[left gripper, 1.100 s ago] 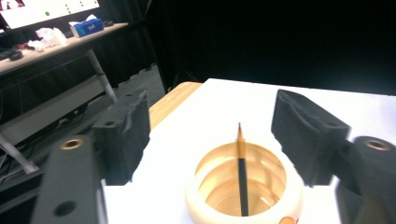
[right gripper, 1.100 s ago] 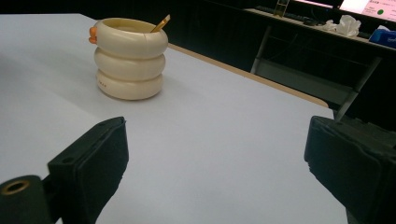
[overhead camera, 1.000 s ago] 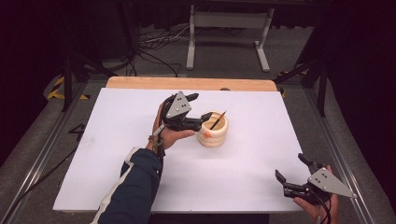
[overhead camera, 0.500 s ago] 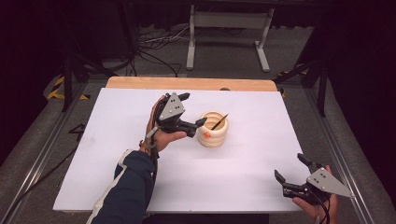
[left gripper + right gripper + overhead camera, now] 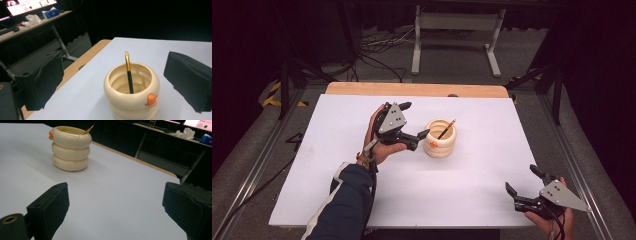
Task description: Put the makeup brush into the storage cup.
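Observation:
A cream ringed cup (image 5: 440, 139) with an orange knob stands mid-table, and a black and gold pencil (image 5: 446, 129) leans inside it. My left gripper (image 5: 415, 120) sits just left of the cup, apart from it. Its jaws have just been opening and stand wide with nothing between them. In the left gripper view the cup (image 5: 132, 92) and pencil (image 5: 128, 72) lie ahead of the open left gripper (image 5: 115, 60). My right gripper (image 5: 521, 178) rests open and holds nothing at the table's near right corner. From the right gripper view (image 5: 117, 195) the cup (image 5: 71, 150) stands far off.
White sheet (image 5: 337, 165) covers the table, with a wooden strip (image 5: 412, 89) along the far edge. Beyond the table stand a metal frame (image 5: 457, 30) and cables on the floor. A dark-sleeved forearm (image 5: 347, 200) reaches in from the bottom left.
My left gripper has drawn back a little to the left of the cup and its jaws have spread wider. The pencil stays in the cup. The right gripper has not moved.

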`<state>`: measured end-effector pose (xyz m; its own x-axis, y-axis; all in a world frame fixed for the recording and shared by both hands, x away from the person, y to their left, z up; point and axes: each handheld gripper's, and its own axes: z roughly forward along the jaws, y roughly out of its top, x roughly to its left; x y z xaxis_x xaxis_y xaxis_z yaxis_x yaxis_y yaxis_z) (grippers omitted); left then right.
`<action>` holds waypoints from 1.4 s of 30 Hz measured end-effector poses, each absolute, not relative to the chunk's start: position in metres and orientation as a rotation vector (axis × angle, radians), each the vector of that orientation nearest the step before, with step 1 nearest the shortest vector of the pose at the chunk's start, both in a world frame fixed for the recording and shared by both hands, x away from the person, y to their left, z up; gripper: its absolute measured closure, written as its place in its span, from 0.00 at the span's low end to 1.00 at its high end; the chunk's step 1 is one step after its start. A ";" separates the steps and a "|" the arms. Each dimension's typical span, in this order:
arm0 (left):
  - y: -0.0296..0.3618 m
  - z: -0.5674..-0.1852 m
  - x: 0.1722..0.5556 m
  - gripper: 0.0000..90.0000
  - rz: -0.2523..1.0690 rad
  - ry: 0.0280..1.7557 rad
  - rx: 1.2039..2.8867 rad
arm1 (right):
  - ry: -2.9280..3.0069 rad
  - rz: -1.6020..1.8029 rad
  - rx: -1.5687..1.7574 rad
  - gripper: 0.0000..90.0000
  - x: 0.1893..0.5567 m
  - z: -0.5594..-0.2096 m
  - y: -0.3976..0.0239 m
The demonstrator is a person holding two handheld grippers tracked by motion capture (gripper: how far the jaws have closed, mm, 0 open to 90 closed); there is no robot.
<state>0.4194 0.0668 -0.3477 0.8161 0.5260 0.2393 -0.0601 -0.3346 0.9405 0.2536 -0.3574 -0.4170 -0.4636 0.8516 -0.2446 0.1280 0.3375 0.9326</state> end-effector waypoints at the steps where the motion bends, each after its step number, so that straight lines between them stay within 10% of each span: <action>1: 0.068 -0.348 0.418 0.04 0.621 0.357 1.823 | 1.830 1.178 0.865 0.08 0.254 -0.417 -0.357; 42: 0.118 -0.347 0.378 0.05 0.710 0.336 1.836 | 1.827 1.187 0.870 0.09 0.253 -0.416 -0.357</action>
